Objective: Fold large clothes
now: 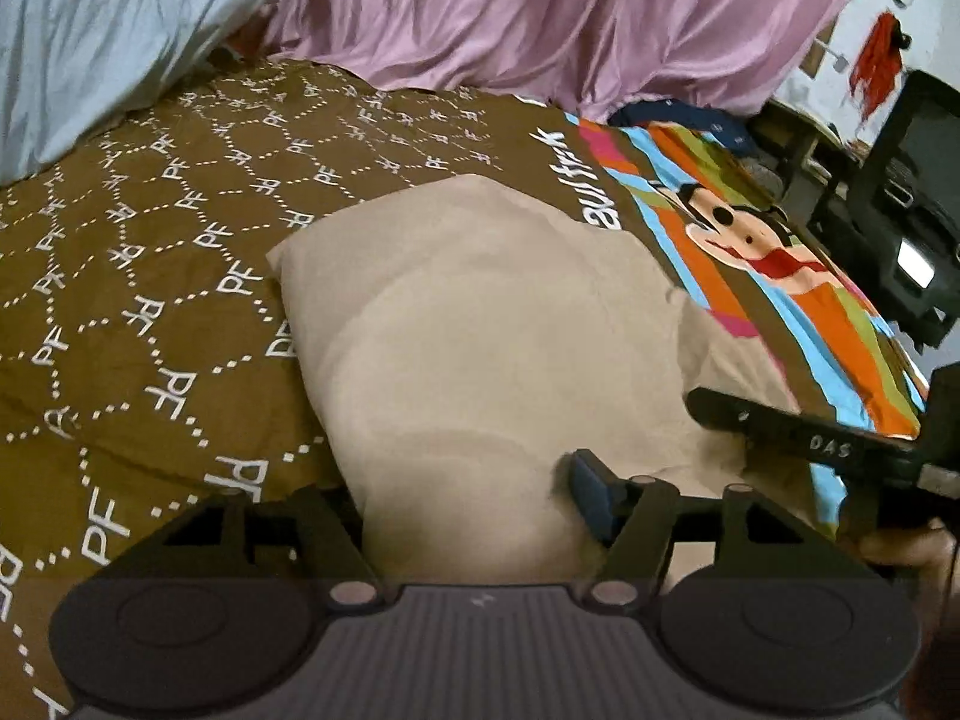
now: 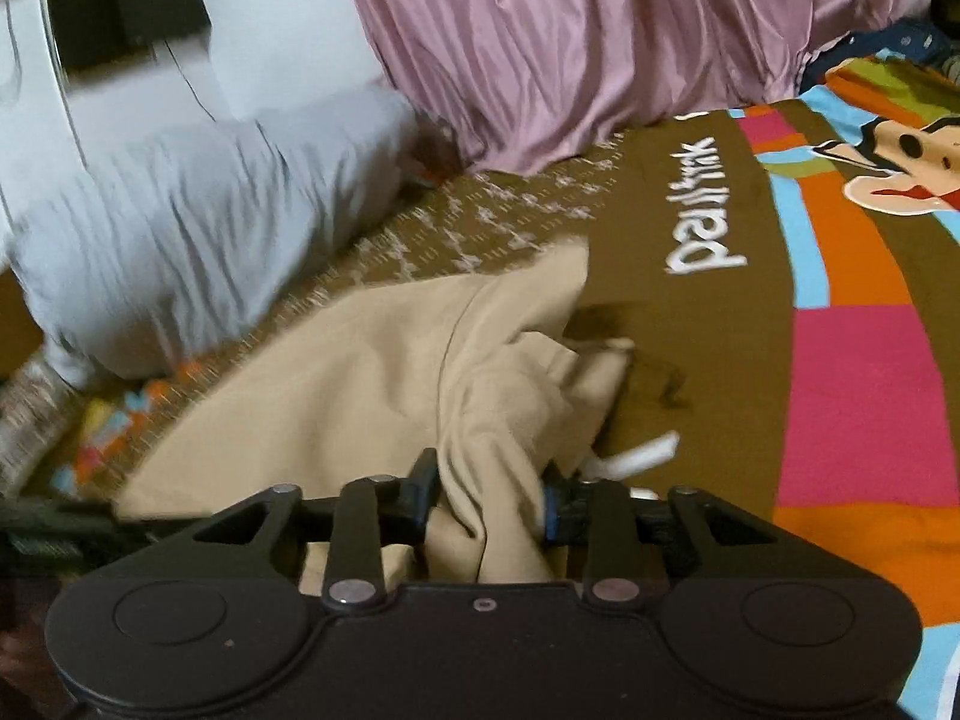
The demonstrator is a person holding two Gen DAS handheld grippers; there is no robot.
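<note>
both grippers sit low over a beige garment (image 1: 480, 324) spread on a bed with a brown patterned bedspread (image 1: 150, 228). left gripper (image 1: 468, 504) stands open wide; cloth lies between its jaws, one finger (image 1: 591, 498) resting at the fabric's surface, and i cannot see the pads pressing on anything. right gripper (image 2: 486, 498) has a bunched fold of the same garment (image 2: 372, 372) running up between its fingers, which flank it closely; through the blur i cannot tell whether they are really pinching it or merely standing beside it. in the left view the right gripper (image 1: 798, 432) shows as a dark bar at the garment's near right edge, beside the striped cartoon print (image 1: 756, 252).

risks, as i judge them: the bunch at the right gripper looks thick and uneven, so a loose grip could let layers slide out and spoil the fold. a white drawstring (image 2: 636, 456) trails loose onto the bedspread and could catch or end up sticking out. the left side, ungripped, may lag and leave a skewed crease.

containers: none shows in either view. a grey pillow (image 2: 198, 240) and a pink curtain (image 1: 540, 18) lie beyond, well apart from the garment.
</note>
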